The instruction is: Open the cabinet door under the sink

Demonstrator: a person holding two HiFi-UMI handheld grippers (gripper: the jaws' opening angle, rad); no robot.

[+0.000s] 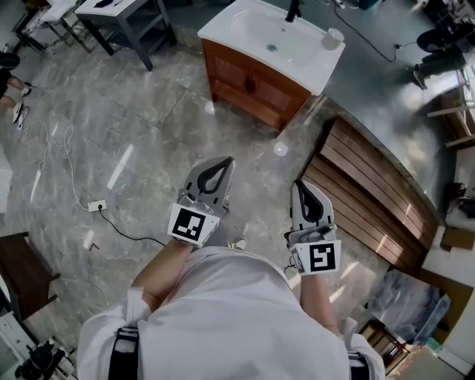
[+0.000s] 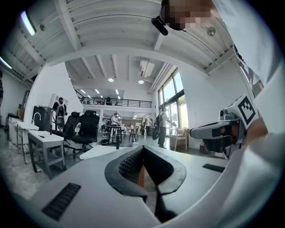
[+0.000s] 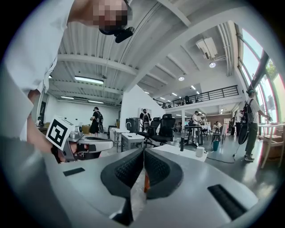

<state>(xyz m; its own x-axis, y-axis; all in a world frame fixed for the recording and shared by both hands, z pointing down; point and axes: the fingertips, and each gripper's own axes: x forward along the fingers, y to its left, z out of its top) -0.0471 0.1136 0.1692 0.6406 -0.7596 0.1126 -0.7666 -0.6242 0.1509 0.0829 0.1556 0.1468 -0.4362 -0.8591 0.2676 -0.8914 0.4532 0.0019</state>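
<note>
The wooden cabinet stands at the top of the head view under a white sink, its two doors closed with dark handles at the middle. My left gripper and right gripper are held close to my body, well short of the cabinet and pointing toward it. Both are shut on nothing. In the left gripper view the jaws of the left gripper meet, with the white sink top far beyond. The right gripper also has its jaws together, and the sink top shows past them.
A white cup and a dark faucet sit on the sink. A slatted wooden platform lies to the right. A cable and power strip run over the floor at left. A grey table stands at far left.
</note>
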